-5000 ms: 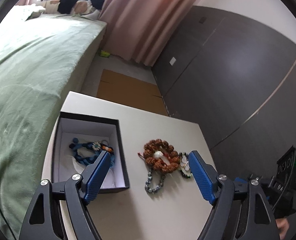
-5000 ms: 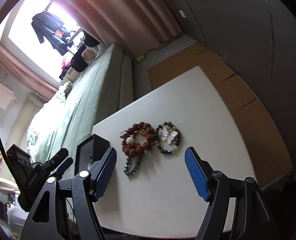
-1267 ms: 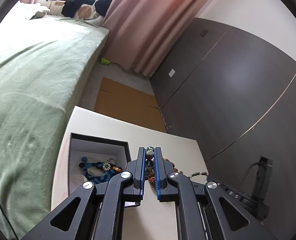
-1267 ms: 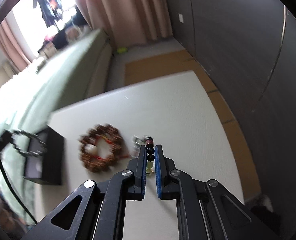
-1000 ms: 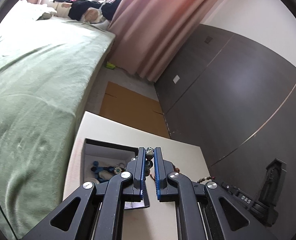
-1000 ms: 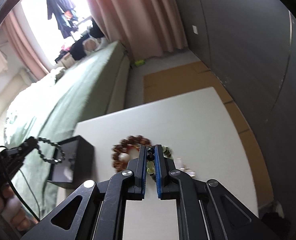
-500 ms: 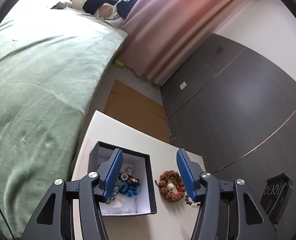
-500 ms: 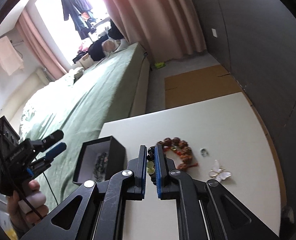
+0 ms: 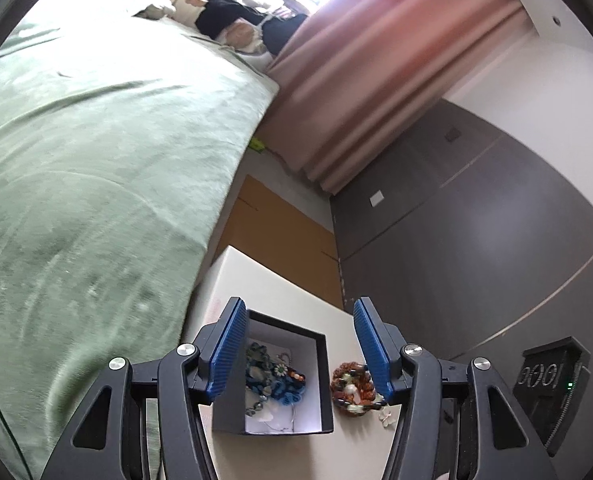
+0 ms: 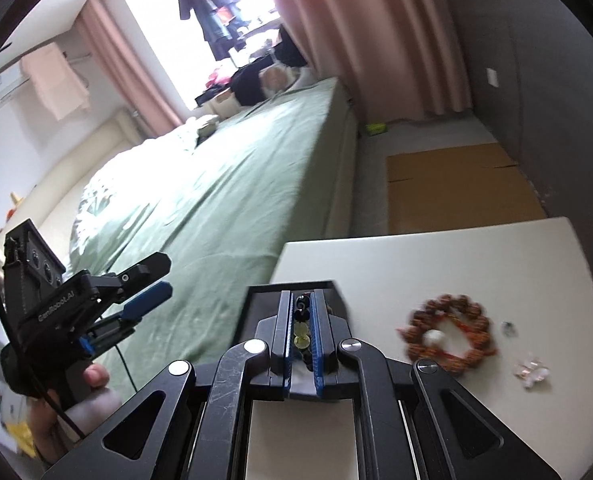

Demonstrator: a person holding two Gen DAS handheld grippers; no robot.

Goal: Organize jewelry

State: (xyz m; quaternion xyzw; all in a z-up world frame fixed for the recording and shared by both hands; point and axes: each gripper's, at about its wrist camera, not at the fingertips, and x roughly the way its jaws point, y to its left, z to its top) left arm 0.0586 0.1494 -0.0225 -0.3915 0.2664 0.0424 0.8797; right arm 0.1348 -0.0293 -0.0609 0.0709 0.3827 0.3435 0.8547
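a: right tool (image 10: 301,322) is pinched tight on a dark bead bracelet (image 10: 302,309), right over the box (image 9: 323,376) at the tabletop's (image 10: 476,256) left edge.

b: left tool (image 9: 298,350) has just been opening, nothing between its pads.

a: i'd lower the beads inside the walls before letting go. the brown bracelet (image 10: 448,334) lies right of the box.

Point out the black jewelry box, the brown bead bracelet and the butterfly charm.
black jewelry box (image 9: 326,380), left wrist view, right wall.
brown bead bracelet (image 10: 448,330), right wrist view, beaded ring.
butterfly charm (image 10: 531,371), right wrist view, wings.
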